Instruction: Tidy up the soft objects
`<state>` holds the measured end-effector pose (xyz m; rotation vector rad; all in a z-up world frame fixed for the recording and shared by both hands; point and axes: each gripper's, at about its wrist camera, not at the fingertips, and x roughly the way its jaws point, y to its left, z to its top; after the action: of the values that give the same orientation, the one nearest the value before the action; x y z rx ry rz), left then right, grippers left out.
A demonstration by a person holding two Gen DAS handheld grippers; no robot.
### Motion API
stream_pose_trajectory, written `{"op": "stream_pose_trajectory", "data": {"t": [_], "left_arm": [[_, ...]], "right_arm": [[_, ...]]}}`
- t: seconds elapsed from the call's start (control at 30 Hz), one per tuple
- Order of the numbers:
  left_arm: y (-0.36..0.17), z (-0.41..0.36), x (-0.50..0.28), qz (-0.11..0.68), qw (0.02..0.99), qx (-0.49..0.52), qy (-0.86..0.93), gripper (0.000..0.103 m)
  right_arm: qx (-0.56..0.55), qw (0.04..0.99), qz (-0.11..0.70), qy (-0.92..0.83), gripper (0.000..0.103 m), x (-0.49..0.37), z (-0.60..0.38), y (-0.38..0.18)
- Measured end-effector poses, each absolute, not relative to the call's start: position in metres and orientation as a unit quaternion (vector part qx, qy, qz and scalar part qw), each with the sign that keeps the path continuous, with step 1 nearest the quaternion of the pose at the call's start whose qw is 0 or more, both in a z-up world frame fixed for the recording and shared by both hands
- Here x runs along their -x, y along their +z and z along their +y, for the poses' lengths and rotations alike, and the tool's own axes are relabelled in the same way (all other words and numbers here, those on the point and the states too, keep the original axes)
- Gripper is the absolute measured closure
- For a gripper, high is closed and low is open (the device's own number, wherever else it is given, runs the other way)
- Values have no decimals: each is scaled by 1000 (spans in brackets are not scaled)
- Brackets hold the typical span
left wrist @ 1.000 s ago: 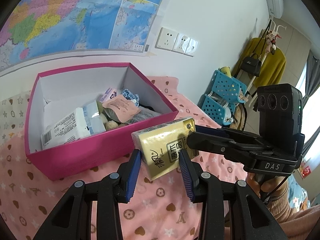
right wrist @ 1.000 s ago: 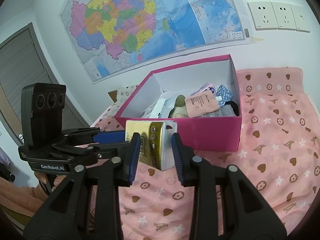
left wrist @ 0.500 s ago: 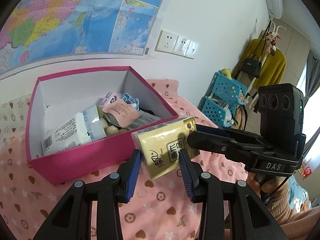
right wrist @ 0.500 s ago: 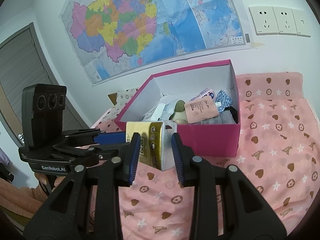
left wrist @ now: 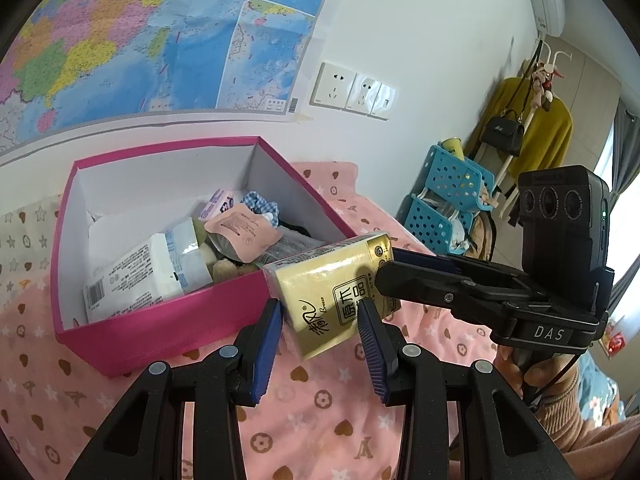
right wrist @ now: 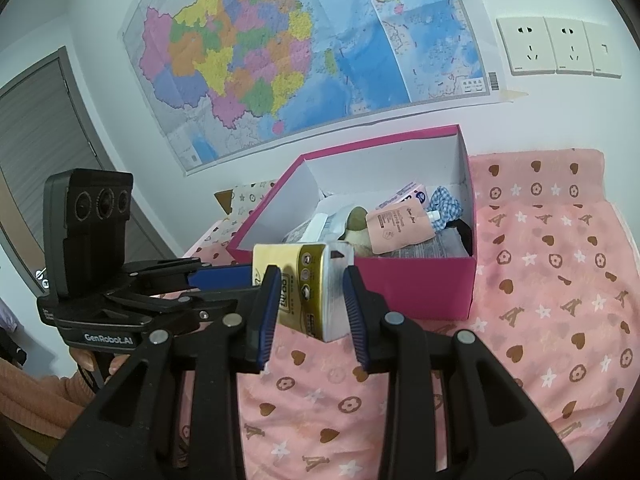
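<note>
A gold tissue pack (left wrist: 332, 292) is held in the air between both grippers, in front of the near rim of a pink box (left wrist: 168, 320). My left gripper (left wrist: 320, 344) is shut on its near end. My right gripper (right wrist: 310, 300) is shut on the pack (right wrist: 304, 284) from the other end. The pink box (right wrist: 420, 284) holds several soft items: a white tissue pack (left wrist: 132, 276), a pink pouch (left wrist: 240, 232), a blue checked cloth (left wrist: 260, 204).
A pink patterned cloth (right wrist: 560, 300) covers the surface under the box. A wall with a map (right wrist: 300, 52) and sockets (right wrist: 556, 48) stands behind. Blue baskets (left wrist: 448, 200) and a coat rack stand at the right in the left wrist view.
Both grippers have lifted the tissue pack a little, so the box sits lower in both views. Both grips are unchanged.
</note>
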<state>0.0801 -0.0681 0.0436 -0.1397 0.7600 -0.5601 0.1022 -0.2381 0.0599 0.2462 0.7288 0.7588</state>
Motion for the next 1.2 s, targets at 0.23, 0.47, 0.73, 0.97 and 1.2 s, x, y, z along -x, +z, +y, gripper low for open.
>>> {"op": "stream_pose_trajectory", "data": {"t": [0.23, 0.47, 0.73, 0.97, 1.2], "left_arm": [[44, -69, -82, 368, 888, 67, -268, 65], [44, -70, -89, 369, 888, 65, -266, 65], [43, -71, -93, 371, 888, 65, -263, 65], [42, -71, -96, 373, 888, 64, -262, 65], [42, -72, -99, 371, 889, 62, -260, 65]], "right_arm": [[-117, 858, 348, 360, 68, -104, -238, 60], [-118, 858, 346, 361, 68, -107, -238, 61], [-118, 858, 346, 361, 68, -109, -238, 61], [-118, 859, 344, 361, 68, -115, -238, 64], [-117, 859, 344, 361, 68, -115, -237, 64]]}}
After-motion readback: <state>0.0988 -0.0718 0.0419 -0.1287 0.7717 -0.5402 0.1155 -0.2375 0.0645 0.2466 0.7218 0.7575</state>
